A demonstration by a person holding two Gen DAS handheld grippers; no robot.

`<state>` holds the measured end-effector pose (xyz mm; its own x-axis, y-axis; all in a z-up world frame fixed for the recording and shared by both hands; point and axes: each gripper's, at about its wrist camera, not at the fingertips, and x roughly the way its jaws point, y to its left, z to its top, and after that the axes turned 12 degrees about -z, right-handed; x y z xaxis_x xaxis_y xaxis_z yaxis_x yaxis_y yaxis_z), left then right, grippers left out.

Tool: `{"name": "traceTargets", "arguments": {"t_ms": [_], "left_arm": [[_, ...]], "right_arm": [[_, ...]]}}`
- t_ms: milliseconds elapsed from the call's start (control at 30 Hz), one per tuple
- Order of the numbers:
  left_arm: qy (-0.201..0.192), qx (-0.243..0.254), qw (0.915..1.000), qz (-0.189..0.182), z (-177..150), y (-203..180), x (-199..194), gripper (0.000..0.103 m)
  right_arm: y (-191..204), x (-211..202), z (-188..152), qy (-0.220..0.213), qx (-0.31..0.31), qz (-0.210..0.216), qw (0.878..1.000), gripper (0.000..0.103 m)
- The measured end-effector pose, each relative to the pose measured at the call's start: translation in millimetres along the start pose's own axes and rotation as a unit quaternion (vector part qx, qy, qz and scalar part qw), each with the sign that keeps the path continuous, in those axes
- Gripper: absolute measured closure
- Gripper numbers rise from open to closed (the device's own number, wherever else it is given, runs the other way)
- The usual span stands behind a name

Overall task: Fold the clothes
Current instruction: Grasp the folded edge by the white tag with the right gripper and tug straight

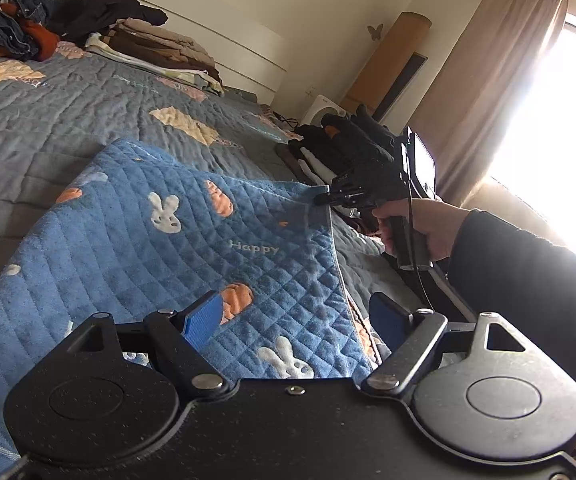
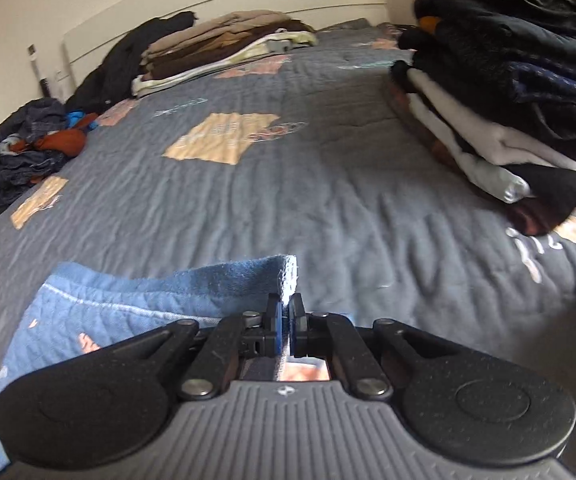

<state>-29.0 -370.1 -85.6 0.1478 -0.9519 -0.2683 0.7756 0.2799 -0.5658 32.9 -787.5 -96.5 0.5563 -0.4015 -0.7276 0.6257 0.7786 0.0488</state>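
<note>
A blue quilted garment (image 1: 175, 248) printed with rabbits, carrots and the word "Happy" lies on the grey bedspread (image 1: 47, 128). My right gripper (image 1: 328, 196) is shut on its far right corner and holds that corner lifted off the bed. In the right wrist view the garment's edge (image 2: 288, 276) stands pinched between the blue pads of the right gripper (image 2: 286, 320). My left gripper (image 1: 296, 316) stands open over the garment's near edge. The cloth runs beneath its blue pads (image 1: 201, 318), and nothing is clamped.
A folded beige and brown stack (image 1: 159, 48) sits by the headboard. A loose heap of dark and orange clothes (image 1: 7, 20) is at the far left. A stack of folded dark and white clothes (image 2: 508, 92) lies to the right. A curtain (image 1: 488, 80) and bright window are beyond.
</note>
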Motion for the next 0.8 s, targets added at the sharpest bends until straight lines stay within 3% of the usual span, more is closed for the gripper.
{"name": "traceTargets", "arguments": {"t_ms": [333,433,633,800], "left_arm": [[0.014,-0.004,0.9998,0.011,-1,8,5,0.024],[0.018,-0.003,0.9997,0.017,-1,10,6,0.024],[0.005,-0.002,0.9998,0.021,4,8,0,0.024],[-0.01,0.0,0.9997,0.023,9,6,-7,0.024]], "right_arm": [[-16,59,-23,0.037,-0.004,-0.062,0.997,0.099],[-12,57,-26,0.024,0.0,-0.077,0.997,0.095],[-14,14,-21,0.031,-0.033,-0.096,0.994,0.078],[-10,-59,-56,0.028,-0.055,-0.029,0.998,0.062]]}}
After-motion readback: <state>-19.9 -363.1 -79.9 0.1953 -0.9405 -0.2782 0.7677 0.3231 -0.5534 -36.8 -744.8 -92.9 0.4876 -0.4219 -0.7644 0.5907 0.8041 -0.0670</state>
